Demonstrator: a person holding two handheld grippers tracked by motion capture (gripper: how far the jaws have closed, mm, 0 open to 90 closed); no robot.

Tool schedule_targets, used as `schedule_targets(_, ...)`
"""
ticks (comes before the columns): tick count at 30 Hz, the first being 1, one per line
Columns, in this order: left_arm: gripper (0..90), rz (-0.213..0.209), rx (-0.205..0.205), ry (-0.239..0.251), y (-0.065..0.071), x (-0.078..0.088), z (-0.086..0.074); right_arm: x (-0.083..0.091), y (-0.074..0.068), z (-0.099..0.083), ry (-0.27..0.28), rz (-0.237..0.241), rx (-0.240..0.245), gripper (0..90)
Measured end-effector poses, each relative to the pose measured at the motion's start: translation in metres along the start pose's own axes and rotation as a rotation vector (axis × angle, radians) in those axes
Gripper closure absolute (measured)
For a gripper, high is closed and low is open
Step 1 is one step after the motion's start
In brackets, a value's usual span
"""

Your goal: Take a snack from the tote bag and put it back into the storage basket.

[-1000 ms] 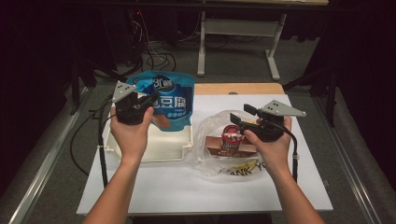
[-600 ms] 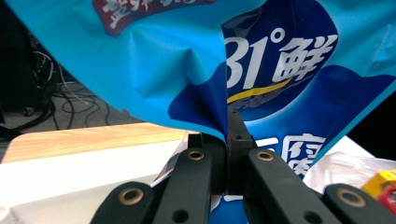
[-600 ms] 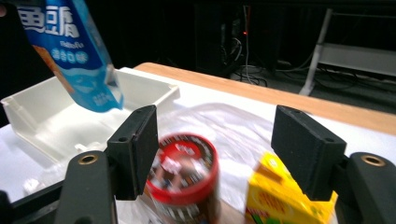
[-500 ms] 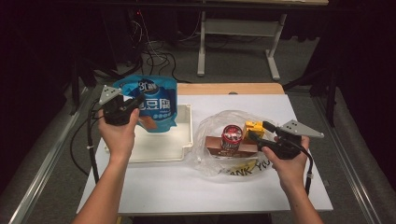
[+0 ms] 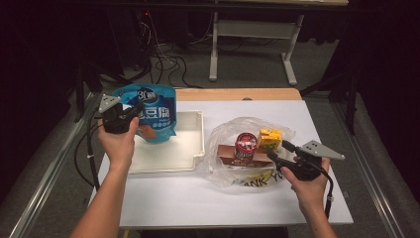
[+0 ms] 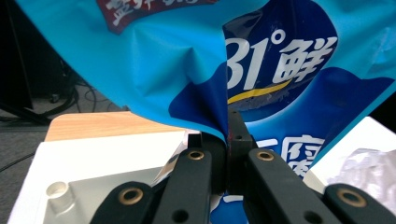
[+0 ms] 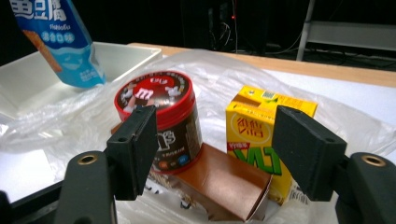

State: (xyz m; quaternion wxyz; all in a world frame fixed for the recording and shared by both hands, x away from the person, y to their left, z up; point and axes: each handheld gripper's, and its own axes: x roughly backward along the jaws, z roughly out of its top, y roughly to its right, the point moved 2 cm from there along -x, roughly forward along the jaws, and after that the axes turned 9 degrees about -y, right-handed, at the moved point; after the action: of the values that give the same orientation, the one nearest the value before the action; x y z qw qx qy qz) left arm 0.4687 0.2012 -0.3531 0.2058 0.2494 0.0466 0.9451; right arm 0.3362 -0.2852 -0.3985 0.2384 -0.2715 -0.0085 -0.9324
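Blue snack pouch (image 5: 151, 113) hangs over the white tray (image 5: 185, 148), pinched in the left gripper (image 5: 130, 113). Right gripper (image 5: 276, 151) gapes empty beside the plastic bag (image 5: 223, 136).

A glossy blue snack bag (image 5: 151, 113) with white lettering hangs upright and creased above the white tray's (image 5: 190, 148) left end.

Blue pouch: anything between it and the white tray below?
Nothing visible. The left claw is shut on the blue pouch, which hangs over the white tray's left part. The tray floor beneath looks bare. The plastic bag with the candy can lies off to the tray's right, outside it.
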Motion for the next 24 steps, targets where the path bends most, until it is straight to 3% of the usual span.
schedule_targets(7,89.6,0.012,0.043,0.006,-0.016,-0.01,-0.008,-0.003,-0.002,-0.004,-0.012,-0.002,0.005,32.1)
schedule_targets(13,89.2,0.035,0.039,-0.007,-0.023,-0.014,-0.018,-0.005,-0.003,-0.007,-0.023,-0.007,0.0,32.2)
schedule_targets(17,88.2,0.023,0.071,0.005,-0.03,-0.011,-0.023,-0.006,-0.003,-0.008,-0.024,-0.007,0.001,32.3)
schedule_targets(20,82.0,0.028,0.061,-0.003,-0.032,-0.009,-0.023,-0.006,-0.002,-0.009,-0.026,-0.008,-0.003,32.3)
schedule_targets(21,70.9,0.041,0.062,-0.013,-0.033,-0.006,-0.022,-0.007,-0.003,-0.009,-0.028,-0.006,-0.004,32.3)
schedule_targets(24,64.1,0.049,0.049,-0.017,-0.032,-0.002,-0.023,-0.007,-0.004,-0.009,-0.031,-0.005,-0.001,32.2)
